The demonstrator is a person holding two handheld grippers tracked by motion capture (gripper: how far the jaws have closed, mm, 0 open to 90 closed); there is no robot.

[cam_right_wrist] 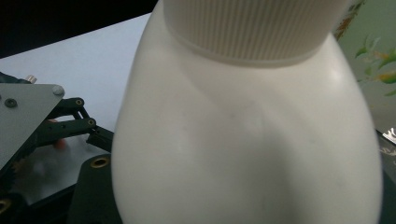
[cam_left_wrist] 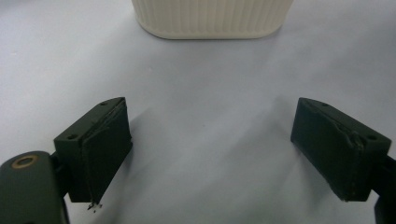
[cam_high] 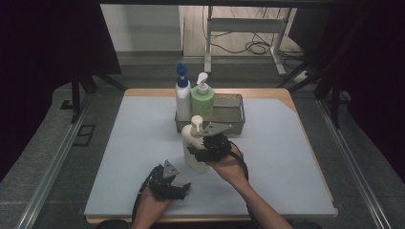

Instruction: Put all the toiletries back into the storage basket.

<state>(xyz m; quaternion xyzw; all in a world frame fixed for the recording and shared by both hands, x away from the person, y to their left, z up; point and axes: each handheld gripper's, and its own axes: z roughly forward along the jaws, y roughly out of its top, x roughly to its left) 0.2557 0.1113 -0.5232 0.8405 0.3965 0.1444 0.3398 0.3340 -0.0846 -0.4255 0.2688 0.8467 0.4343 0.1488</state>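
White pump bottle point(cam_high: 194, 151), ribbed at its collar and base, stands upright on the pale blue surface point(cam_high: 133, 143) near its middle, just in front of a grey metal tray point(cam_high: 234, 102). In the right gripper view the bottle's smooth shoulder point(cam_right_wrist: 243, 140) and ribbed collar take up nearly the whole frame, very close to the camera. The right gripper point(cam_high: 210, 145) is pressed against the bottle's right side at mid-height, held by the person's right hand point(cam_high: 230, 164); its jaws are hidden behind the bottle body, so it cannot be told whether they are clamped on it or merely alongside. The left gripper point(cam_high: 168, 182) rests low over the surface, in front of and to the left of the bottle, apart from it, held by the left hand point(cam_high: 153, 202). In the left gripper view its jaws stand wide apart with nothing between them but bare surface, and the bottle's ribbed base point(cam_left_wrist: 212, 18) sits ahead of them, untouched. At the left end of the tray stand two more bottles, touching side by side: a white bottle with a blue cap point(cam_high: 182, 93) and, to its right, a green pump bottle point(cam_high: 202, 98) with a white dispenser head. The rest of the tray appears unoccupied.
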